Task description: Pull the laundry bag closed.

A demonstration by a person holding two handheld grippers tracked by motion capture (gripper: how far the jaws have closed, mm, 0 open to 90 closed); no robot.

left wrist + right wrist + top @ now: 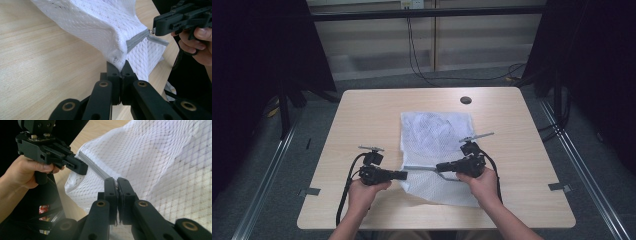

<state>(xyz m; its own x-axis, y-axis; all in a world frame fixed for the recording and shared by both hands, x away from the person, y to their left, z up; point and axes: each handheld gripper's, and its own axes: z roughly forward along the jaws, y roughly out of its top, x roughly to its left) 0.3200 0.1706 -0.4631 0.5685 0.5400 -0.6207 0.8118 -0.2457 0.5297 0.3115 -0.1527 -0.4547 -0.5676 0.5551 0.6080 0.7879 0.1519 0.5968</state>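
High view: white mesh laundry bag (437,150) lies flat mid-table, near edge lifted a bit where both grippers meet it. Left gripper (403,175) has its jaws fully closed, pinching the bag's corner fabric just beside the end of the grey zipper (136,40); left gripper view shows the mesh bunched right into the closed tips. Right gripper (439,167) also has its jaws pressed together, and from the left gripper view its tip sits on the small metal zipper pull (151,31), so it looks clamped on the pull; in the right gripper view the pull itself is too small to make out between the tips. Step in hand, as I judge it: run the zipper along the bag's near edge. To do it well, left grip should hold the corner as an anchor and keep the zipper tape taut and straight, while the right one draws the pull in line with the teeth, low and level, not upward, or the thin mesh will bunch and snag in the slider. Keep the pinch on the pull firm; it's tiny and could slip. Surface: light wood-grain table (362,115), round dark cable hole (466,100) near the far edge, otherwise bare. Room: grey floor, black curtains either side, metal rails along the floor, cables hanging down the pale back wall.
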